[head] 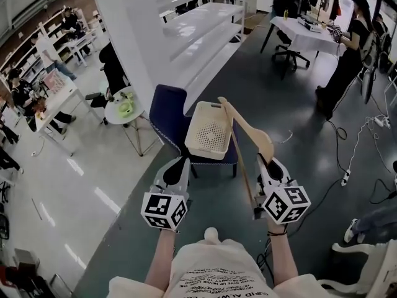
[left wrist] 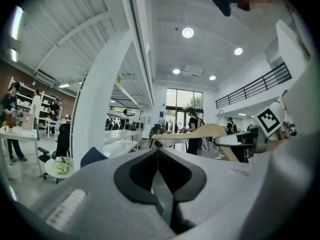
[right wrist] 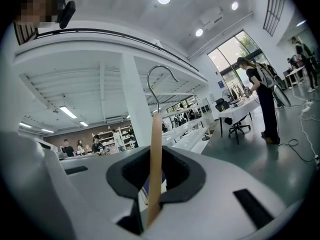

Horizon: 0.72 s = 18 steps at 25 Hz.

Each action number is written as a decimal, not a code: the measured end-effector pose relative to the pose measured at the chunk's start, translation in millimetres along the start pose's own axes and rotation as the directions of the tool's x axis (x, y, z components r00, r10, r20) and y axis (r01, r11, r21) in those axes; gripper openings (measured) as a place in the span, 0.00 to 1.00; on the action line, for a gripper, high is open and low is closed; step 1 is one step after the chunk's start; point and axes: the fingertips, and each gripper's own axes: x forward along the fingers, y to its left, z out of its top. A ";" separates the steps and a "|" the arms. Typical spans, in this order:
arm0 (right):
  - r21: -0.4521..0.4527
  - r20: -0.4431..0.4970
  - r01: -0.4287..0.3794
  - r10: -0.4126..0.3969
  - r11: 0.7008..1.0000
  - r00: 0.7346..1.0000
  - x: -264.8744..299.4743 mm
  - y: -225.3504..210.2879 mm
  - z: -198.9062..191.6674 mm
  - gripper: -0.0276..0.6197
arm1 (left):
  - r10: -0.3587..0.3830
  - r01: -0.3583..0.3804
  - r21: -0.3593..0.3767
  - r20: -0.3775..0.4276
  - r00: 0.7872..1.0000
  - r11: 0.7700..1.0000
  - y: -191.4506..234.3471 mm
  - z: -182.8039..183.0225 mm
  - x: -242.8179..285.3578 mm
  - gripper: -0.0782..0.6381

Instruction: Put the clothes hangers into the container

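Note:
A wooden clothes hanger (head: 249,133) with a metal hook (right wrist: 159,82) is clamped in my right gripper (head: 264,162), which is shut on its arm. In the right gripper view the hanger (right wrist: 155,169) stands upright between the pads. It hangs in the air just right of the white perforated container (head: 211,131), which rests tilted on a dark blue chair (head: 169,118). My left gripper (head: 181,164) is shut and holds nothing, below the container's near left corner. In the left gripper view the hanger (left wrist: 200,132) shows ahead to the right.
A small round white table (head: 123,112) stands left of the chair. Long white shelves (head: 198,27) run behind it. A person (head: 347,54) stands by a table at the far right. Cables (head: 360,141) lie on the grey floor to the right.

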 end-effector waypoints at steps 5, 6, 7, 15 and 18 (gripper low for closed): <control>0.024 -0.007 0.022 -0.022 0.999 1.000 22.4 -13.7 -3.9 0.13 | -0.033 0.033 0.003 -0.018 0.999 0.999 7.3 -4.6 29.9 0.14; 0.025 -0.010 0.023 -0.023 0.999 1.000 27.2 -15.8 -4.3 0.13 | -0.034 0.034 0.000 -0.019 0.999 0.999 10.0 -5.2 35.1 0.14; 0.027 -0.014 0.024 -0.023 0.999 1.000 31.8 -17.8 -4.5 0.13 | -0.035 0.035 -0.005 -0.020 0.999 0.999 12.7 -5.7 40.2 0.14; 0.056 -0.041 0.017 -0.014 0.998 0.999 89.6 -47.1 -7.6 0.13 | -0.017 0.015 -0.027 -0.055 0.998 1.000 38.8 -19.3 91.6 0.14; 0.061 -0.065 0.001 0.003 0.998 0.998 127.1 -61.0 -8.0 0.13 | 0.008 -0.011 -0.045 -0.071 0.997 0.999 57.6 -26.2 121.5 0.14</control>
